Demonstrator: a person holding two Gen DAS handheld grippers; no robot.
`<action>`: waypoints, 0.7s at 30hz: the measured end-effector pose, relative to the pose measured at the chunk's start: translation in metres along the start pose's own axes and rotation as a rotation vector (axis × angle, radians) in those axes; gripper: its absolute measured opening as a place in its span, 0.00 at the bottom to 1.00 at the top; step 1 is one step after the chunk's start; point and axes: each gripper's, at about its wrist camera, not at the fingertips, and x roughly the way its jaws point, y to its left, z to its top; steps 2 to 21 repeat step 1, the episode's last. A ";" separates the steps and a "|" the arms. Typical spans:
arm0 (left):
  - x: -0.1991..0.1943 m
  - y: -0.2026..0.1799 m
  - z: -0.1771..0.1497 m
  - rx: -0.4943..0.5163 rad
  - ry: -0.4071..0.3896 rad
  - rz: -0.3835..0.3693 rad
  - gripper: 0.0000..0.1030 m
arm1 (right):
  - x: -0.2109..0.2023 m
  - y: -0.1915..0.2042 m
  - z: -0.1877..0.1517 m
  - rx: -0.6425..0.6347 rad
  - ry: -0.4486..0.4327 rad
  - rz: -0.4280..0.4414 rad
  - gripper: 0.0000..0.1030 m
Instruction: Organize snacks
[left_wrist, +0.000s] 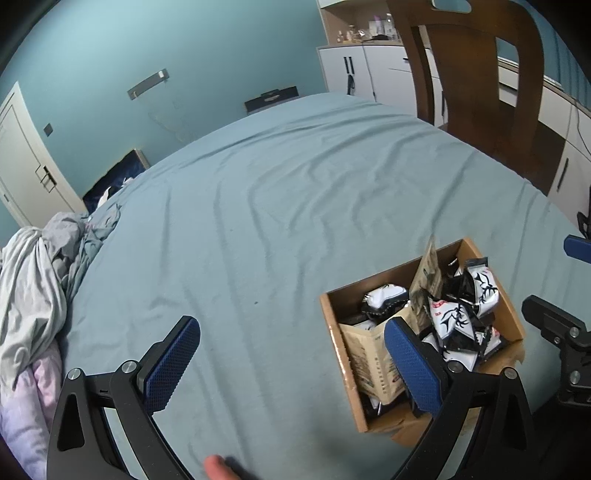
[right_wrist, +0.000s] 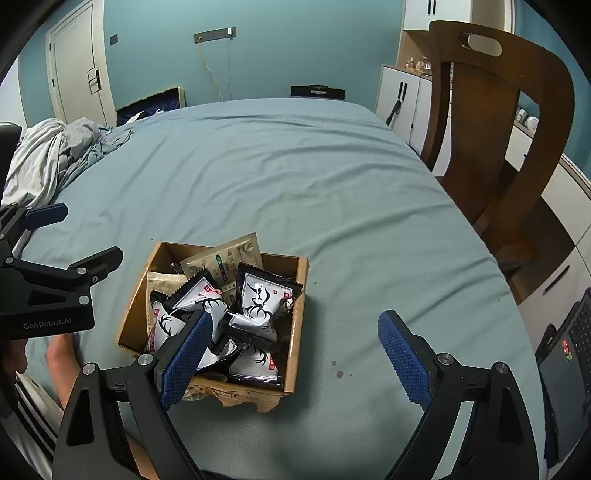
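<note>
One readable label: "GenRobot.AI" on left gripper (right_wrist: 48, 236).

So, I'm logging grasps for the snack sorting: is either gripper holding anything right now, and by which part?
Nothing is held. The left gripper and right gripper both stand open with empty fingers, and the snack packets lie in the cardboard box.

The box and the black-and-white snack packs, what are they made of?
The box looks like plain brown cardboard: matte, with a torn, ragged front edge. The snack packs look like shiny plastic film or foil, crinkled, with zigzag sealed ends. Which of the two, I cannot tell.
</note>
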 end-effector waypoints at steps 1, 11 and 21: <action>0.001 -0.001 0.000 0.004 0.002 0.002 0.99 | 0.000 0.001 0.000 0.001 0.001 -0.001 0.88; 0.001 -0.001 0.000 0.004 0.002 0.002 0.99 | 0.000 0.001 0.000 0.001 0.001 -0.001 0.88; 0.001 -0.001 0.000 0.004 0.002 0.002 0.99 | 0.000 0.001 0.000 0.001 0.001 -0.001 0.88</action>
